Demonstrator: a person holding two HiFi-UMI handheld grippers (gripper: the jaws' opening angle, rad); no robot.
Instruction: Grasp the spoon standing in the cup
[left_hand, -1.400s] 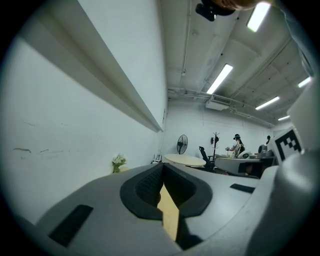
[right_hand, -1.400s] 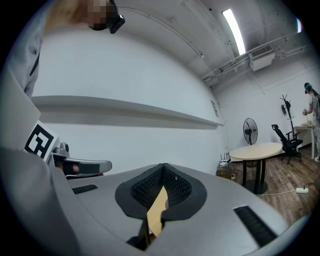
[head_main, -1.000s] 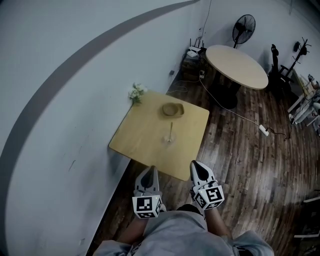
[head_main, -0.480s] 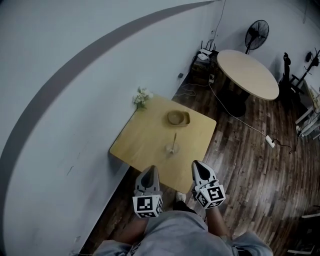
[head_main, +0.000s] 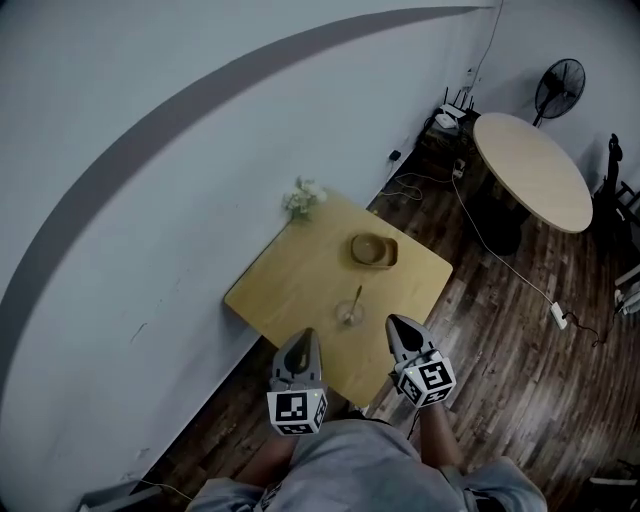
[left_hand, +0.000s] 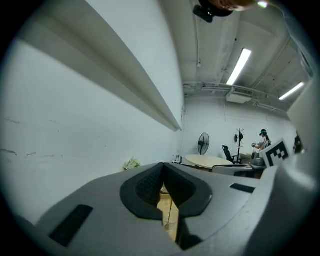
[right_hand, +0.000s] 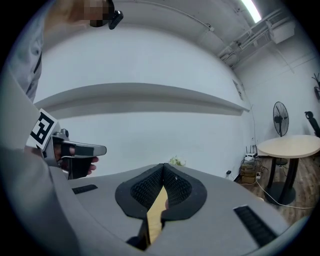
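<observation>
Seen from the head view, the spoon (head_main: 356, 299) stands in a cup (head_main: 350, 316) on the wooden table (head_main: 290, 290), just ahead of the left gripper (head_main: 303, 335) and right gripper (head_main: 397, 322), both closed and empty, while only the left gripper view shows the spoon beyond its jaws.

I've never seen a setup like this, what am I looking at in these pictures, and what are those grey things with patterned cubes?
A person holds two hand tools, each ending in two jaws; the cubes are part of them. The top-down picture comes from a camera on the person's head and shows the left gripper and the right gripper. The other two come from cameras riding on each tool, looking along its jaws. Ahead stands a square wooden table with a cup holding a spoon, a wooden bowl and small flowers. Both pairs of jaws are shut and hold nothing.
</observation>
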